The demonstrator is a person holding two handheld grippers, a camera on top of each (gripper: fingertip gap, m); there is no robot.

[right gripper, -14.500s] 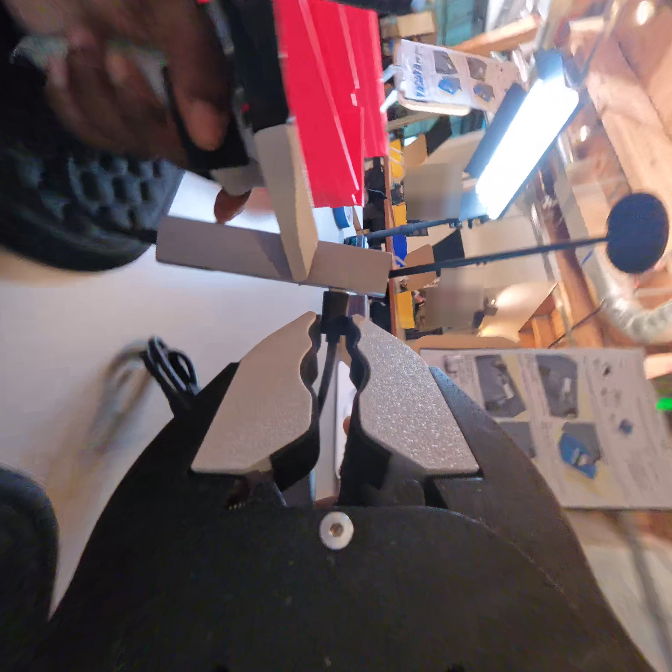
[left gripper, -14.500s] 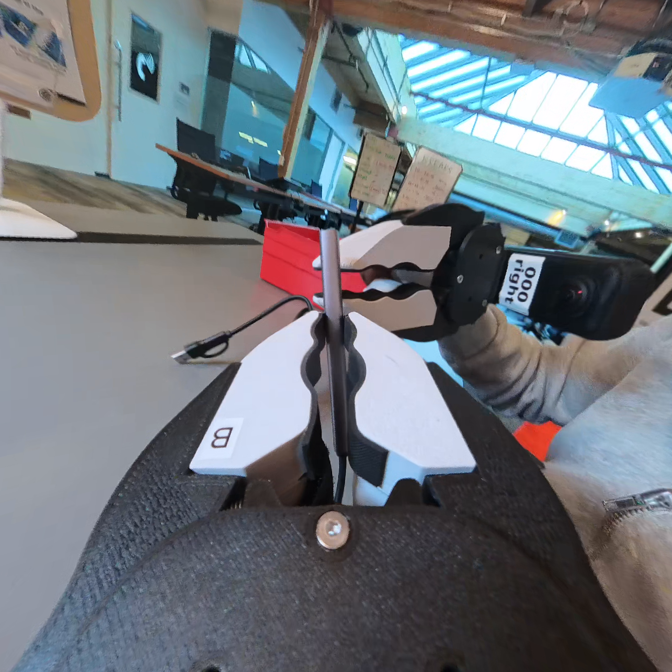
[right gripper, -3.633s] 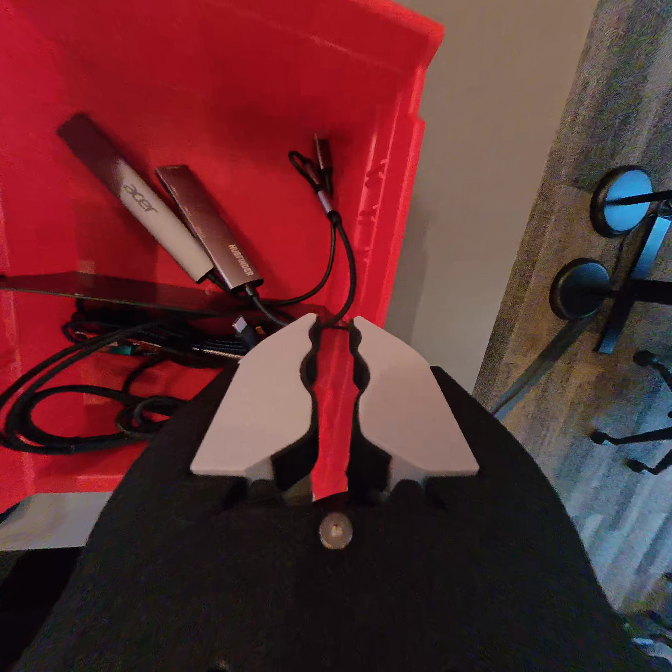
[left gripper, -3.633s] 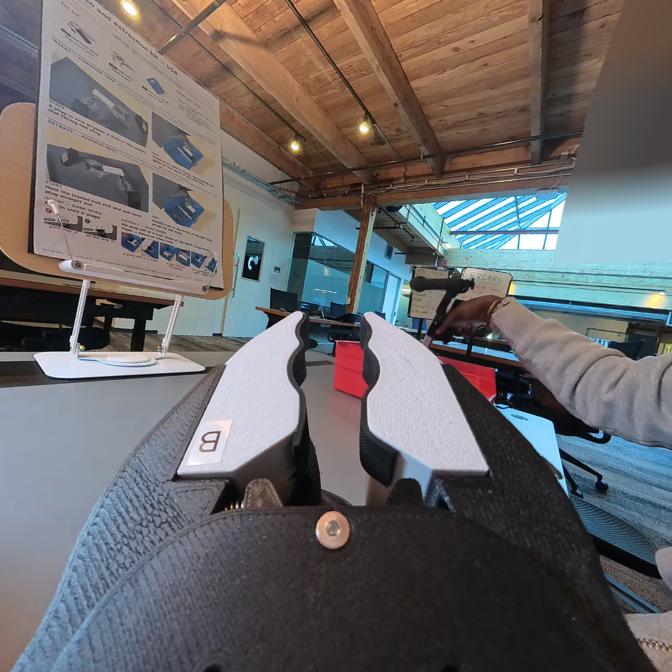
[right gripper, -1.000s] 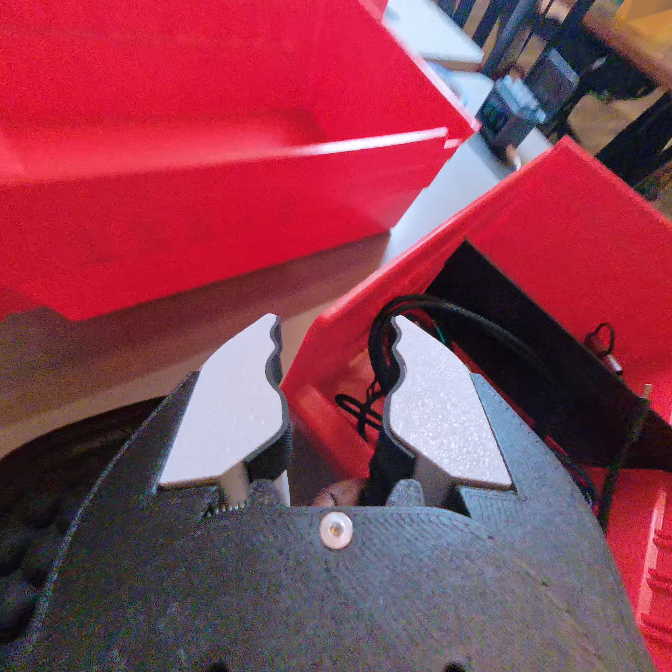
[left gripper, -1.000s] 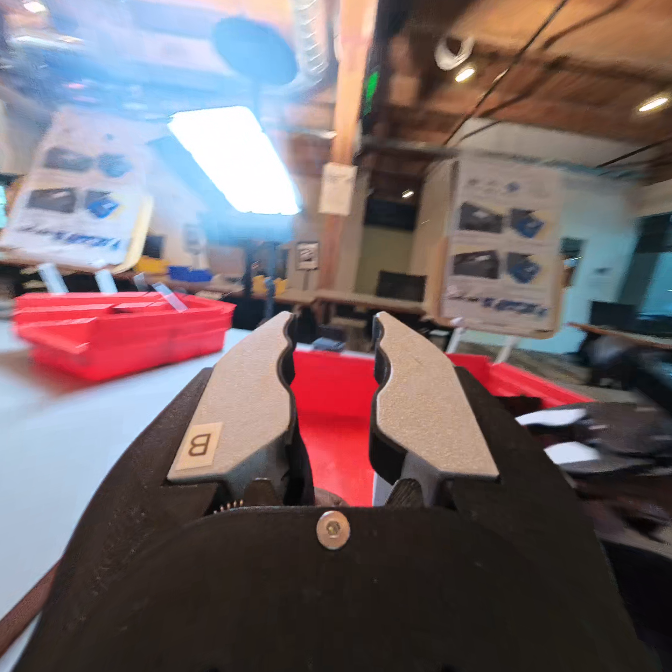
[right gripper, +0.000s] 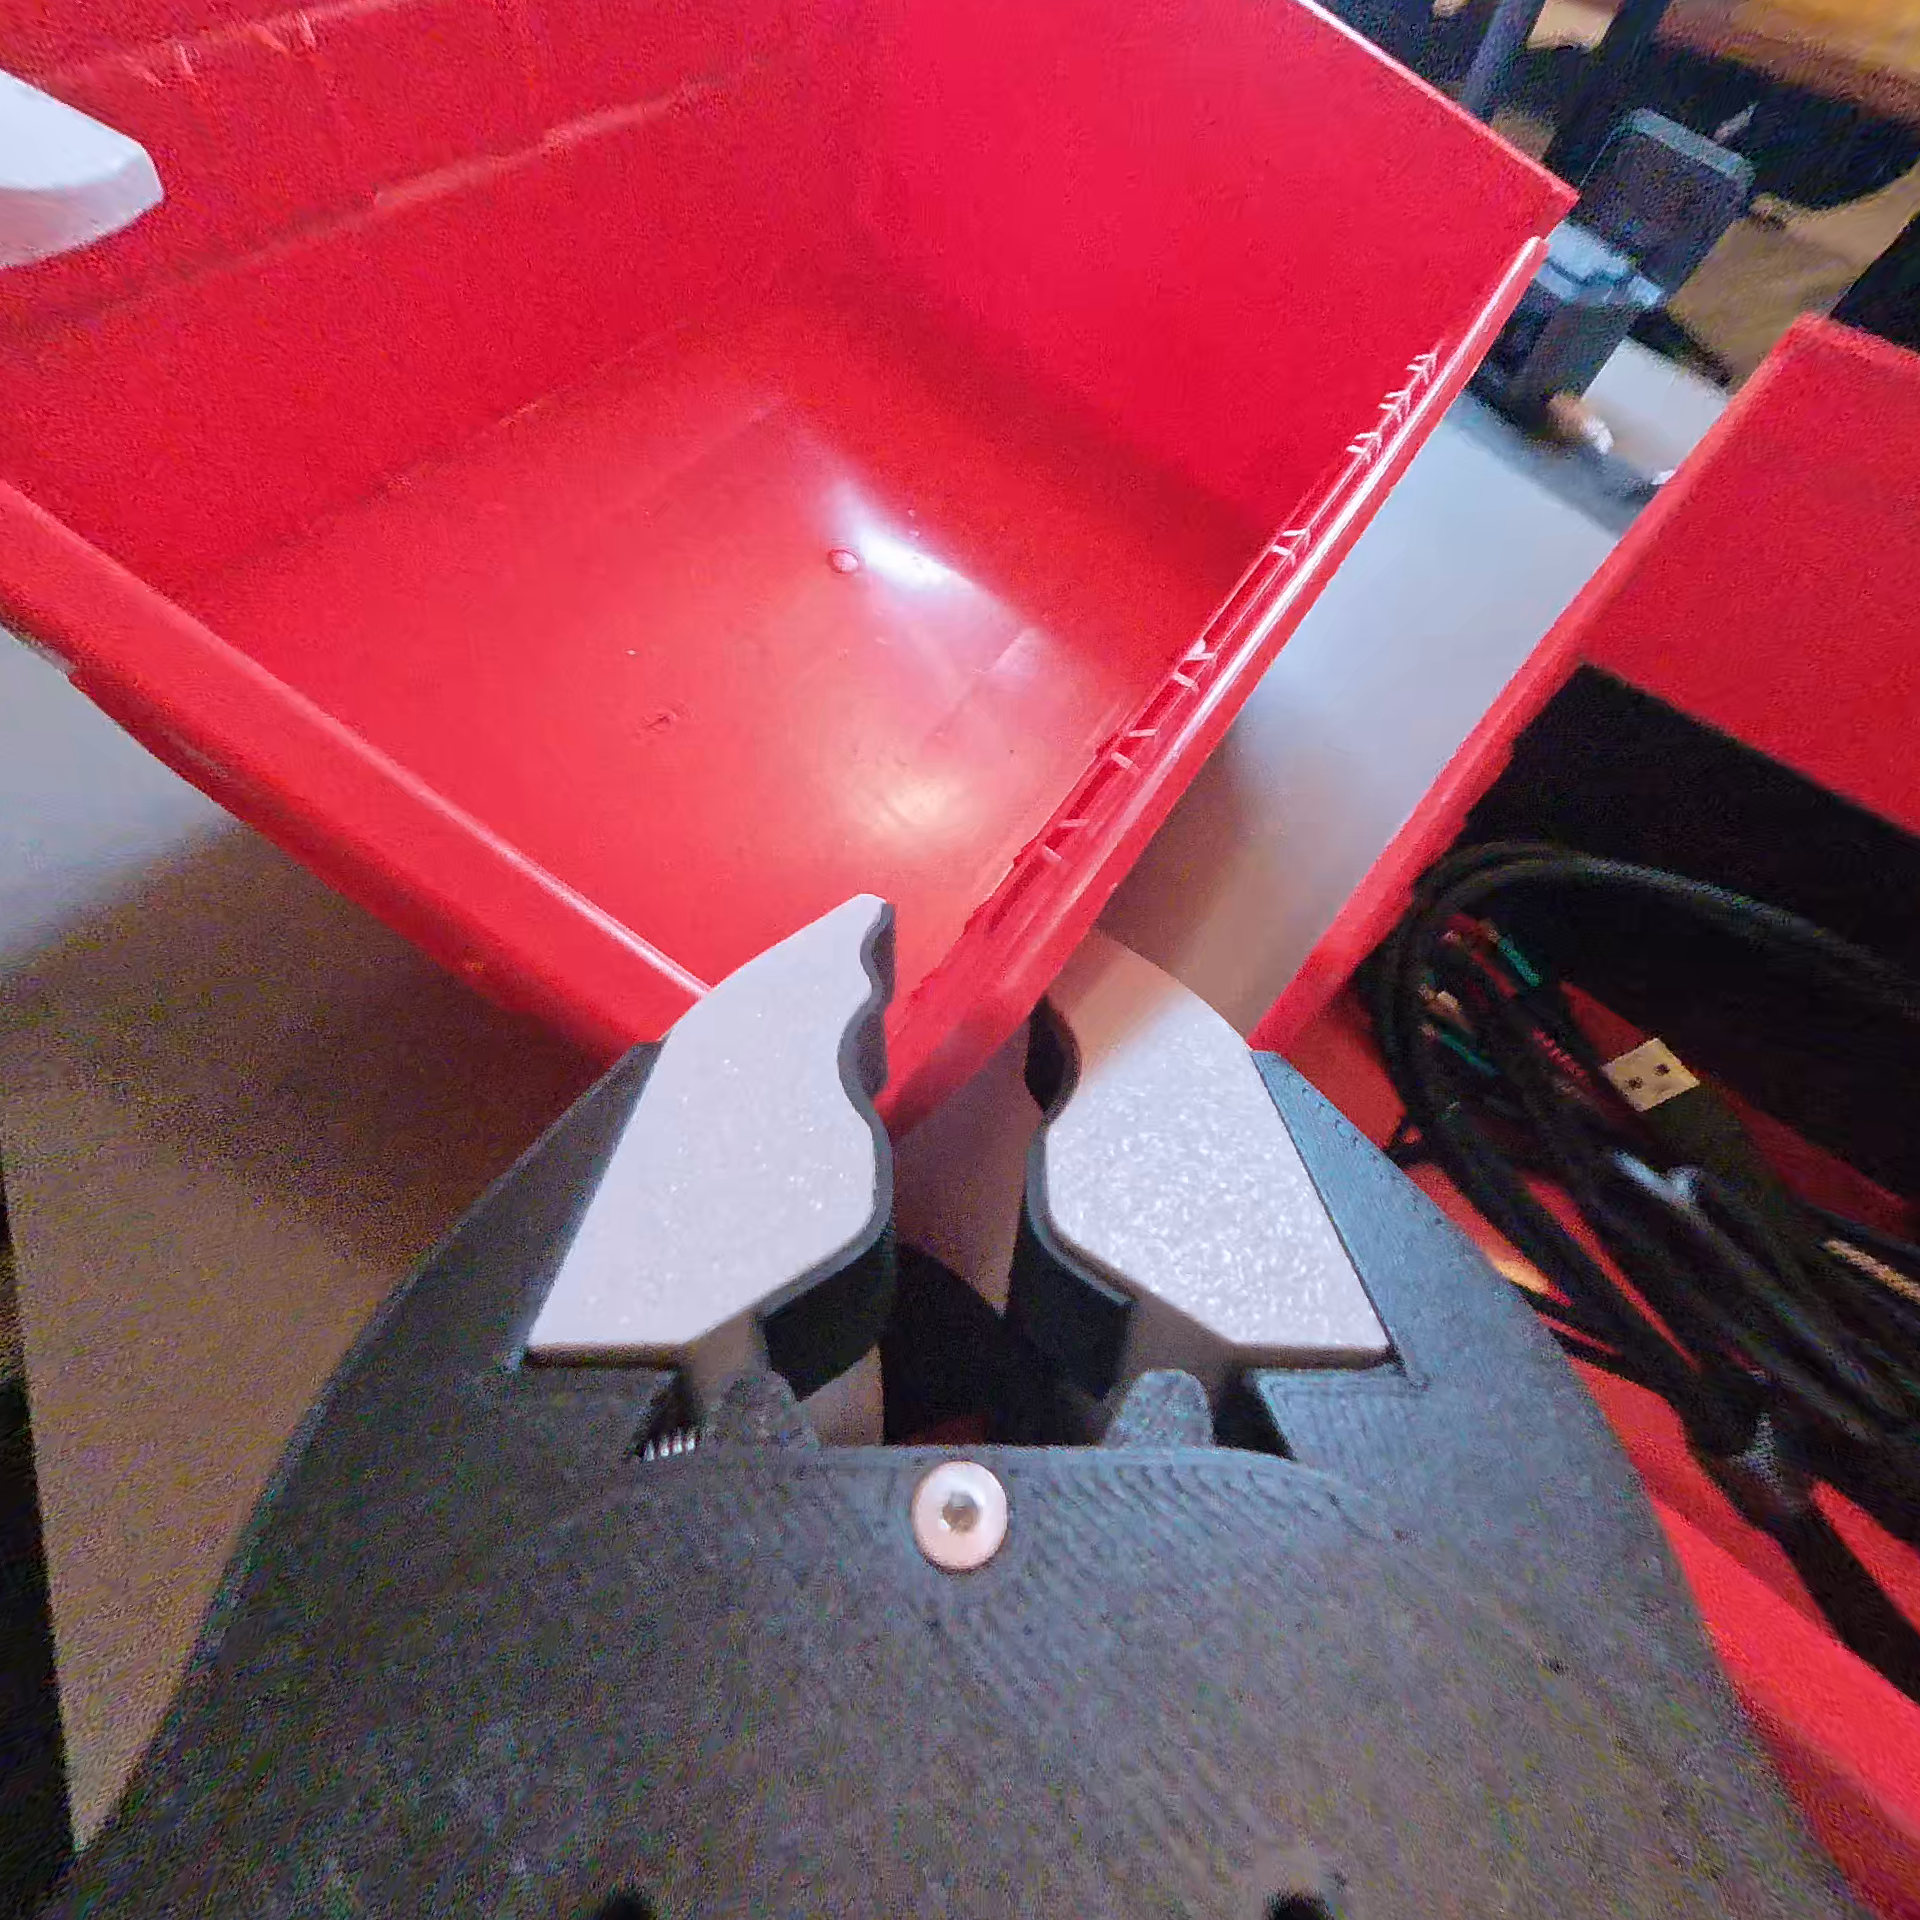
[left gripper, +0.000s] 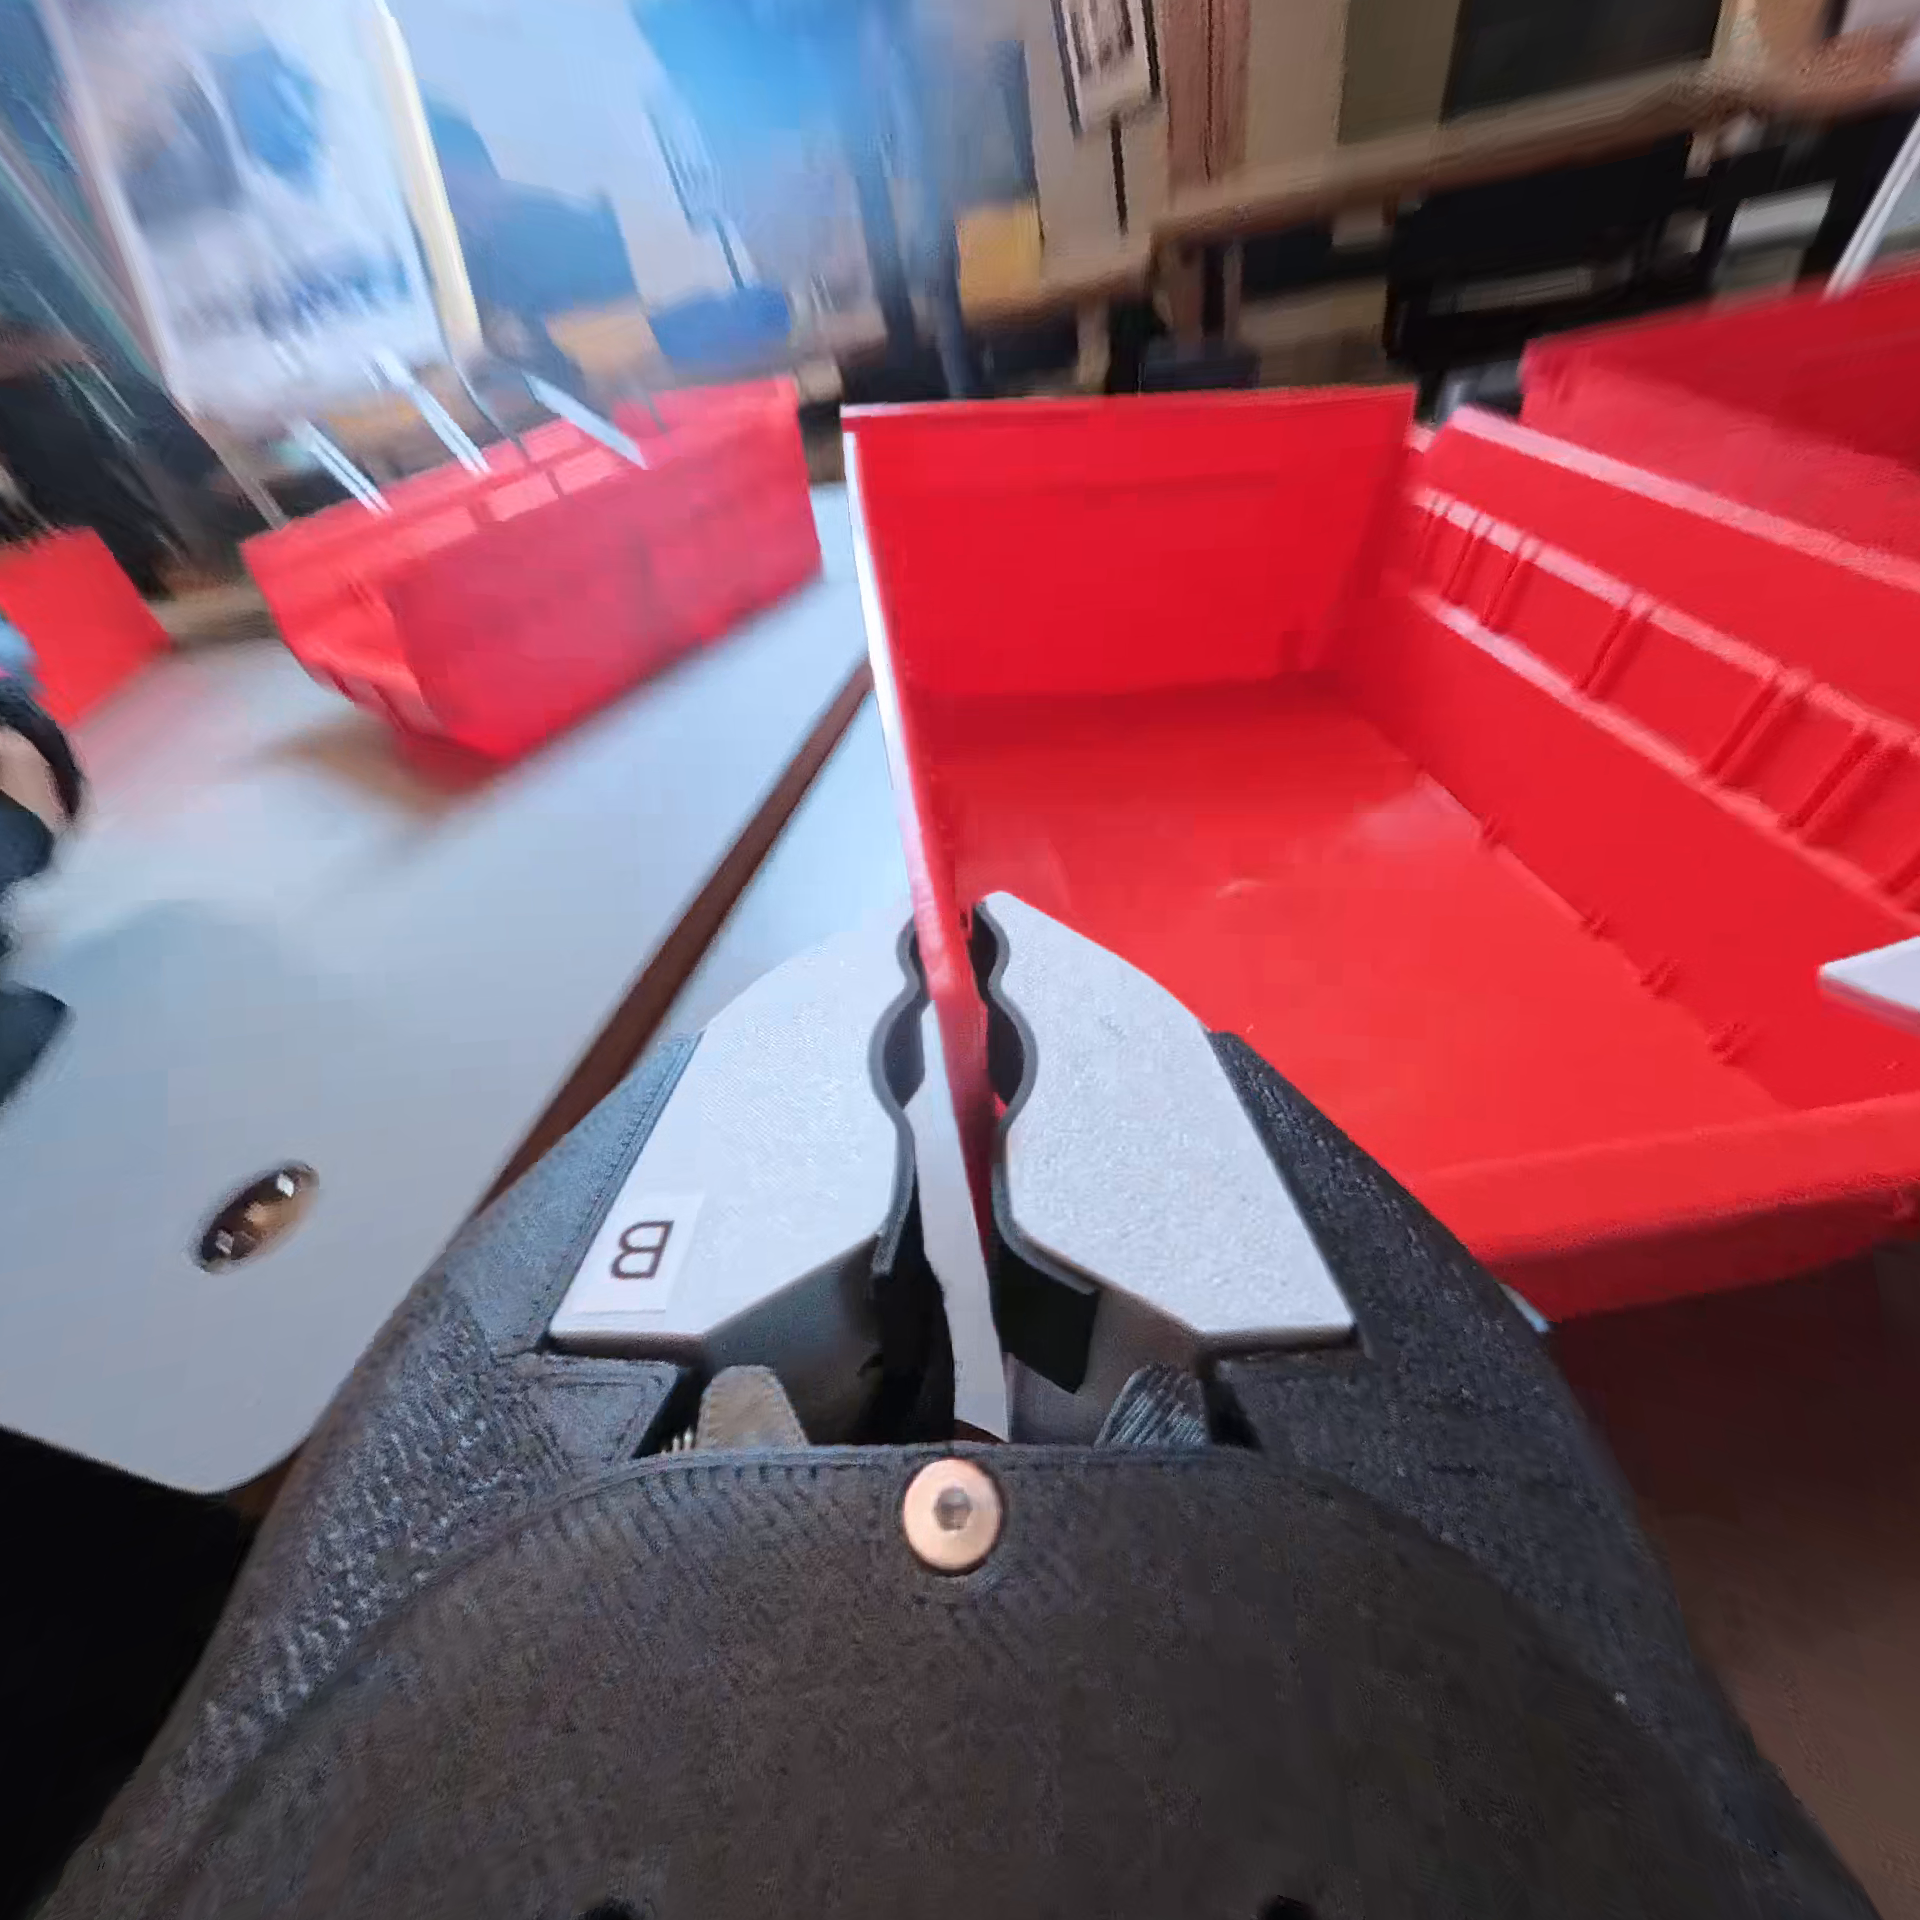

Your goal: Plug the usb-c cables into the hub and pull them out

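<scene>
My left gripper [left gripper: 945,925] is shut on the near side wall of an empty red bin [left gripper: 1299,883]. My right gripper [right gripper: 987,935] is open, with the near corner of the same empty bin [right gripper: 727,644] between its fingers; its left finger [right gripper: 769,1122] touches the wall. A second red bin [right gripper: 1766,644] on the right holds a bundle of black cables [right gripper: 1558,1039] with a USB plug [right gripper: 1652,1081]. No hub is in view. The other gripper's white finger shows at each view's edge [left gripper: 1870,982] [right gripper: 62,177].
More red bins stand on the grey table at the back left [left gripper: 540,582] and back right [left gripper: 1714,468]. A dark seam [left gripper: 727,852] runs across the table beside the empty bin. A black box [right gripper: 1621,239] sits beyond the bins.
My left gripper was open above the bin and has now closed on its wall. My right gripper has moved from the cable bin to the empty bin's corner, still open.
</scene>
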